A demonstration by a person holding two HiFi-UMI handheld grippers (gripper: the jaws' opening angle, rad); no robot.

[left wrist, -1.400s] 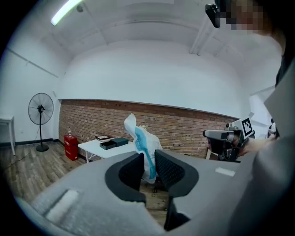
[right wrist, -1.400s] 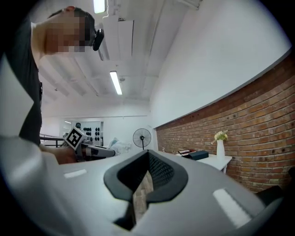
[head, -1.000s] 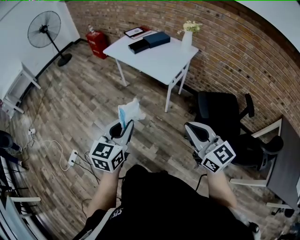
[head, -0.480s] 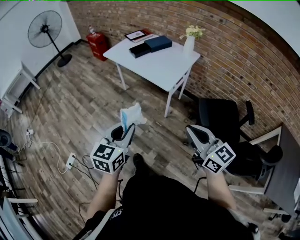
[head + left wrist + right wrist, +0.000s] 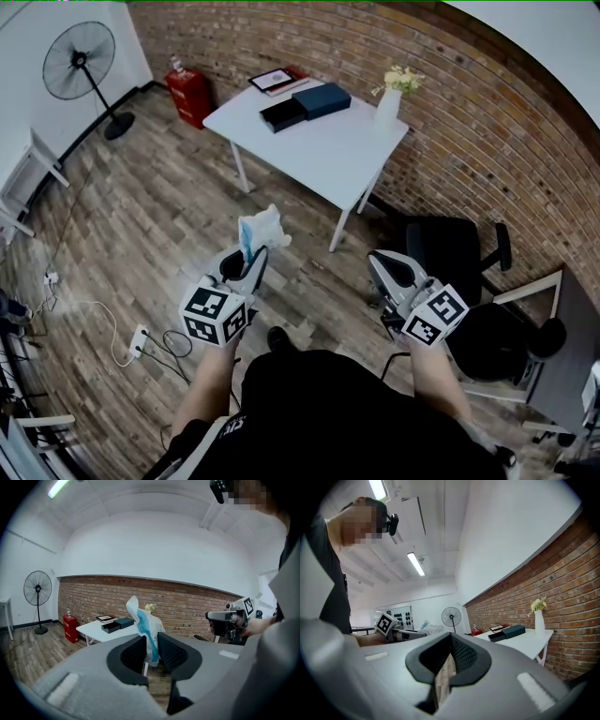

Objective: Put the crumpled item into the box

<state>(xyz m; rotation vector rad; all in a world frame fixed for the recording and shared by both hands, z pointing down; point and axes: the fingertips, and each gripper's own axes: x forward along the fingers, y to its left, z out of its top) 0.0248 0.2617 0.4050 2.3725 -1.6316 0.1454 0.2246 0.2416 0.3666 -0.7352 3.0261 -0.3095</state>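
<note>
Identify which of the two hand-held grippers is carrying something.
The left hand-held gripper: its jaws pinch a crumpled white-and-blue item. The right hand-held gripper has its jaws together, with nothing between them.

A standing fan is seen at the upper left of the head view, a red container near it by the brick wall, a white table bearing a vase at top centre, and a black office chair at right.

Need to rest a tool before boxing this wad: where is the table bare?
The table's near half is bare, from the black box and blue box to the front corner, beside the vase too. The far end is crowded: both boxes and a frame.
</note>
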